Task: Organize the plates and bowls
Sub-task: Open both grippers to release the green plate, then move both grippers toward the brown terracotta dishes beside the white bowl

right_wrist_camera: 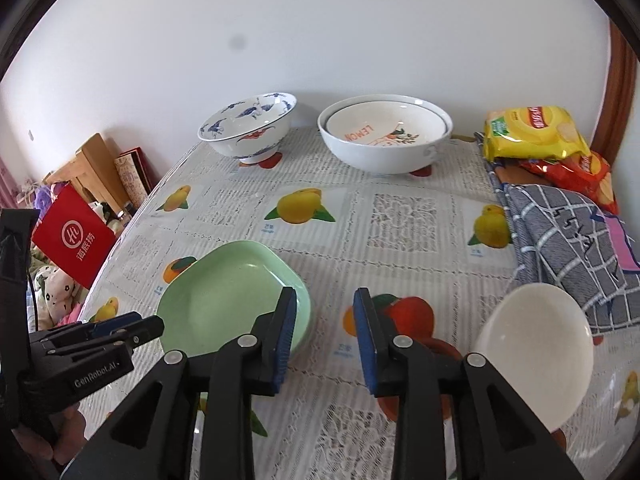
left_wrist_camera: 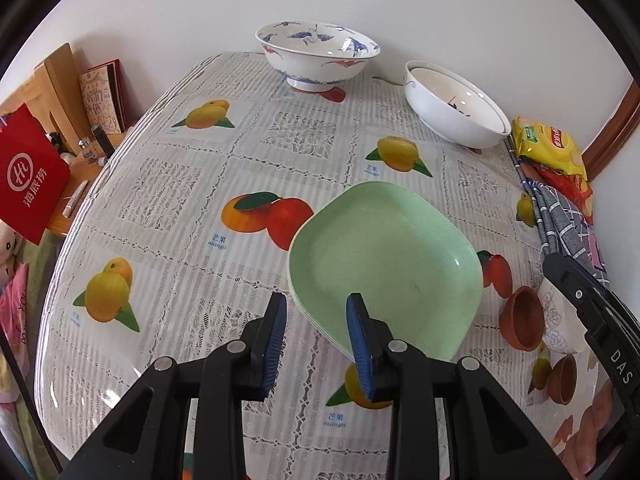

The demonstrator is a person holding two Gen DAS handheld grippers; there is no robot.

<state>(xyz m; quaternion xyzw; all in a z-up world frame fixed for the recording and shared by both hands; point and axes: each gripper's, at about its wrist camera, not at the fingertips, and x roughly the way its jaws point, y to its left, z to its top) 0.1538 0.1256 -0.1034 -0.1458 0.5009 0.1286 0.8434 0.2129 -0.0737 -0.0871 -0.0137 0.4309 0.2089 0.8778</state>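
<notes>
A stack of pale green square plates (left_wrist_camera: 384, 264) lies on the fruit-print tablecloth (left_wrist_camera: 192, 216). My left gripper (left_wrist_camera: 316, 298) stands open over the stack's near-left rim, and its blue pads do not touch it. The right gripper (right_wrist_camera: 326, 294) is open just right of the green plates (right_wrist_camera: 224, 300), with only tablecloth in its gap. At the back stand a blue-and-white footed bowl (right_wrist_camera: 248, 128) and two nested white bowls (right_wrist_camera: 384, 136). A small white bowl (right_wrist_camera: 536, 352) sits tilted on brown bowls (right_wrist_camera: 440, 350) at the near right. The left gripper (right_wrist_camera: 152, 326) shows at that view's lower left.
Snack bags (right_wrist_camera: 532, 132) and a grey checked cloth (right_wrist_camera: 568, 236) lie along the table's right side. A red paper bag (right_wrist_camera: 74, 236), wooden boards and small items stand beyond the left table edge. A white wall runs behind the bowls.
</notes>
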